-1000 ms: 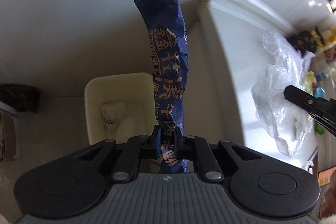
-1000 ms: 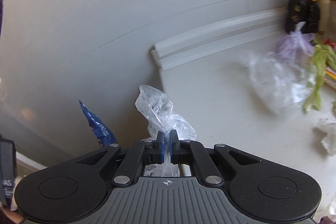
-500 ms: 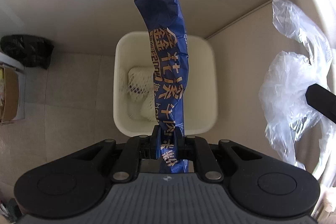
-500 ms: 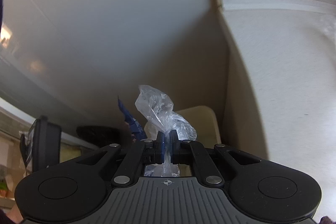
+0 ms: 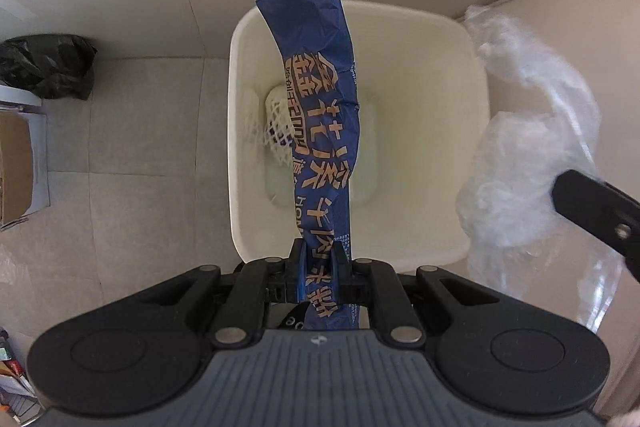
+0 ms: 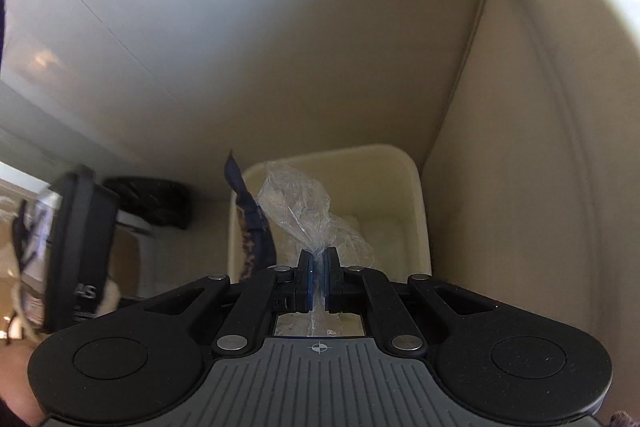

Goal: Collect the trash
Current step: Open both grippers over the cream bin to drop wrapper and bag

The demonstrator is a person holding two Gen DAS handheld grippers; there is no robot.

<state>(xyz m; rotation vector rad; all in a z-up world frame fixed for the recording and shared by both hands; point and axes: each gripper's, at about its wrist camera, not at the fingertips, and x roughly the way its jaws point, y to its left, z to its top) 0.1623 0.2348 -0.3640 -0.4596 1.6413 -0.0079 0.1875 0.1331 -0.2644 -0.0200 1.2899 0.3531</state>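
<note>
While the left tongs [image 5: 318,259] point steeply down in the left wrist view, they are closed tight on the lower part of a long dark blue foil snack wrapper with orange characters [image 5: 320,99]. It stands up from the pads and hangs over the open cream plastic square bin [image 5: 472,131] on the tiled floor [image 5: 140,155]. A white foam net sleeve [image 5: 276,127] already lies inside. At the right edge, one black finger of the right tongs [image 5: 592,211] holds a crumpled clear plastic bag [image 5: 532,155] just beside the bin. A black bag [image 5: 48,67] sits well apart.

From the right wrist view, the right tongs [image 6: 318,273] are fully closed on a thin neck of the clear bag [image 6: 304,211], with the bin [image 6: 416,195] below and the blue wrapper [image 6: 250,219] beside it.

Both things look very light, soft and slippery. The wrapper keeps some stiffness, but the bag is limp, so I think a pinch on a gathered fold is best.

Compared with one second ago, both hands have come down; the bin is now larger and centred, and the white counter is out of view.
</note>
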